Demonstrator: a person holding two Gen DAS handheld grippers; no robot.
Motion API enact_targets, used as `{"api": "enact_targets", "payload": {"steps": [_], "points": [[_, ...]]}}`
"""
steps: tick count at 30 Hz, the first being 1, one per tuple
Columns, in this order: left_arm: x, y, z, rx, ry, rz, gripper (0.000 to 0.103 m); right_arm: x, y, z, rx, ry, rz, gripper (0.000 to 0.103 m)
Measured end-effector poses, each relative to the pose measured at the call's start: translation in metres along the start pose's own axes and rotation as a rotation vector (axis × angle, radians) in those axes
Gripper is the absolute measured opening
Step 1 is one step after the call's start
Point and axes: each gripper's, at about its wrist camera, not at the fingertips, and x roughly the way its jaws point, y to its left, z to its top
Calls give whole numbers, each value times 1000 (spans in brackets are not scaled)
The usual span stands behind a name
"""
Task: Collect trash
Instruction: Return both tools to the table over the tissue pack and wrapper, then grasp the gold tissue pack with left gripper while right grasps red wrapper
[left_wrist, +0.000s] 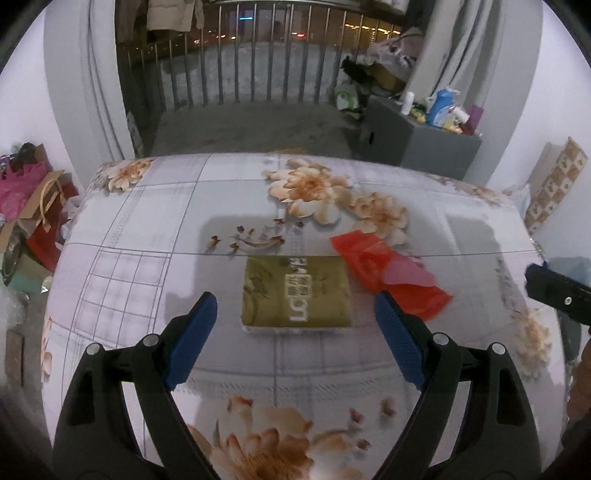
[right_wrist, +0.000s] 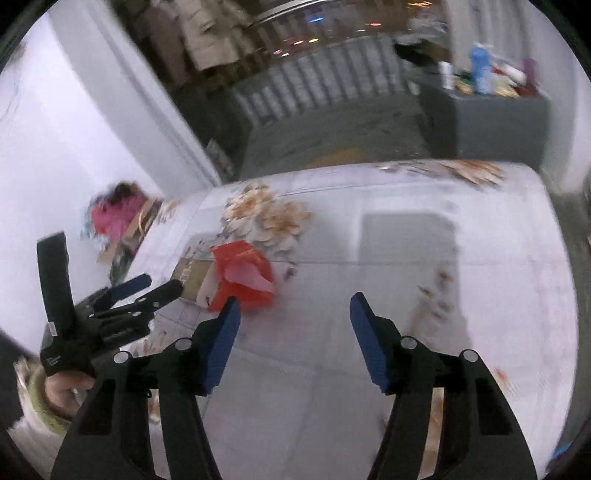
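Floral-printed pale cloth covers the table (left_wrist: 155, 236), with balcony railings across the top of the left wrist frame. At frame centre lies a flat olive-green packet (left_wrist: 295, 291), a crumpled red plastic bag (left_wrist: 384, 269) touching its right edge. The left gripper (left_wrist: 295, 332) hangs wide and empty over the packet; the right gripper (right_wrist: 291, 336) is parted, holding nothing. Blur risks a misjudged grab that drags the cloth.

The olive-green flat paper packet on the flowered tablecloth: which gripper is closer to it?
Left. The left gripper hangs open just above the olive-green packet, its jaws straddling it. The right gripper is open, off beyond the crumpled red plastic bag.
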Motion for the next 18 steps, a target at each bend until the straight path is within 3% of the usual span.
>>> {"api": "enact_targets", "payload": {"steps": [5,10,18], "points": [[24,5,-1,2,59,7,83,38,32,6,-131,34,20,59],[33,13,0,-35,82,-36,83,52,39,14,-179,48,25,59],[37,12,7,-69,94,-88,83,74,41,15,-224,99,1,42]]}}
